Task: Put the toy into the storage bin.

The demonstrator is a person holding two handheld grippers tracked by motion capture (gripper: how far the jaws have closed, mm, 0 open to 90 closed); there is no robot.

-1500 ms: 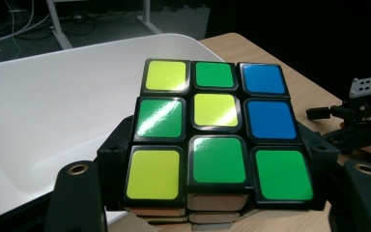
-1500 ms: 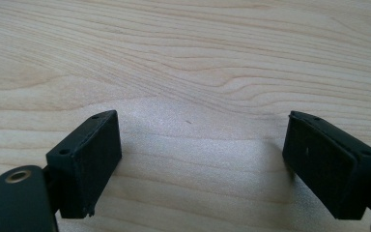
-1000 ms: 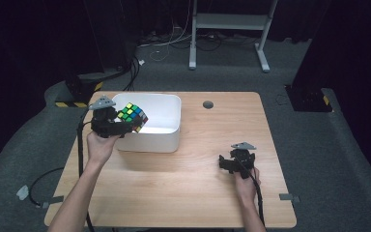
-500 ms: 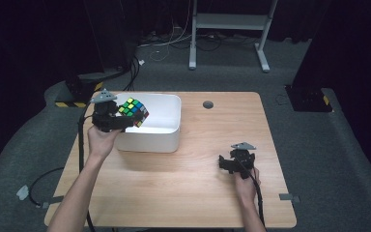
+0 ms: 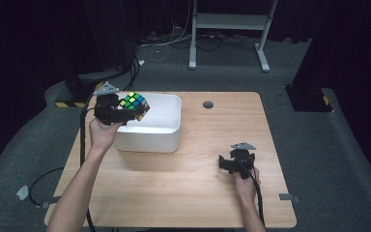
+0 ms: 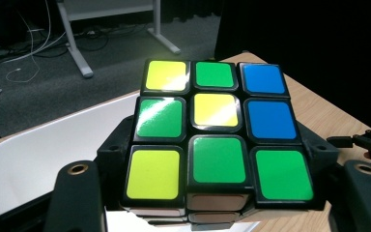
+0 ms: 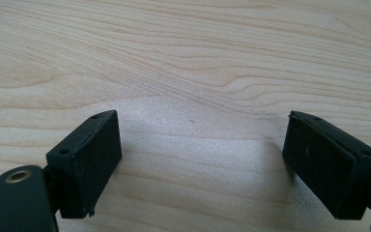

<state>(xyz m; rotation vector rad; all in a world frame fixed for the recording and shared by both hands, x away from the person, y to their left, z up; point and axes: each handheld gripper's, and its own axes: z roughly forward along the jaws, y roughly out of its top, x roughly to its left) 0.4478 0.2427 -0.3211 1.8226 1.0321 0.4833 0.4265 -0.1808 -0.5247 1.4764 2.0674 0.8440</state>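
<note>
**Cube clamped in L claw over bin's left end**

I've got the puzzle cube (image 5: pixel 134 105) pinched in the left claw (image 5: pixel 125 112), jaws pressed on two opposite sides of it. In the left gripper view the cube (image 6: pixel 217 133) sits square between the jaws, yellow/green/blue face up toward the cam. It's held in the air above the left end of the white bin (image 5: pixel 162 135), which stands near the surface's (image 5: pixel 183 193) far-left corner. Left hand (image 5: pixel 102 133) grips from the near-left, forearm running diagonally up from the near edge.

R side: right claw (image 5: pixel 226 163) rests low nr the right edge, well apart from the bin, jaws spread wide w/ bare wood between them. Right hand (image 5: pixel 245 181) behind it, forearm coming straight from the near edge.
</note>
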